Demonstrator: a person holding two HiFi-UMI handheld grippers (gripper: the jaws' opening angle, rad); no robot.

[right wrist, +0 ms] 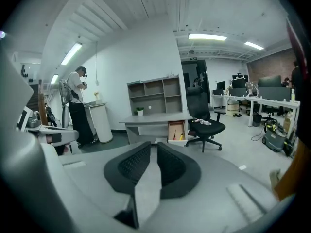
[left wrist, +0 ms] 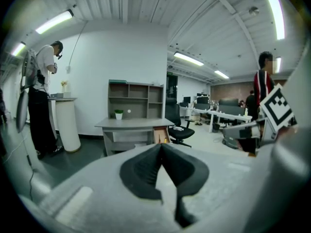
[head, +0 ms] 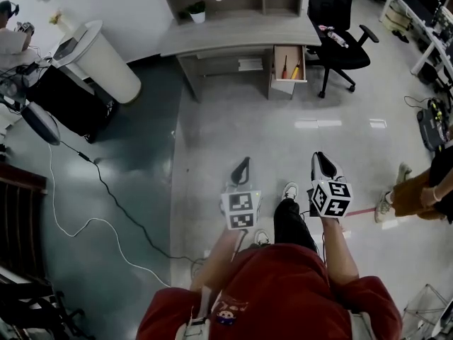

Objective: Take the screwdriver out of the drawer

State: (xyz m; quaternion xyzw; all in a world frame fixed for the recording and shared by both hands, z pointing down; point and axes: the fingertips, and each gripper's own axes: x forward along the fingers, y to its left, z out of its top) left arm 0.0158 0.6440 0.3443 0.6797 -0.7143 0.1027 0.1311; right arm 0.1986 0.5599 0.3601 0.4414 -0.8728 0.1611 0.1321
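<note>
Far ahead, an open wooden drawer hangs from the grey desk. A red-handled screwdriver and a yellow-handled one lie inside it. The right gripper view shows the same drawer, small and distant. My left gripper is held in front of me above the floor, shut, its tips touching with nothing between them. My right gripper is beside it, open by a narrow slit and empty. Both point toward the desk and are far from the drawer.
A black office chair stands right of the drawer. At the left, a white cylindrical stand stands above a cable trailing over the floor. One person stands at the right edge, another by the stand. Bare grey floor lies between me and the desk.
</note>
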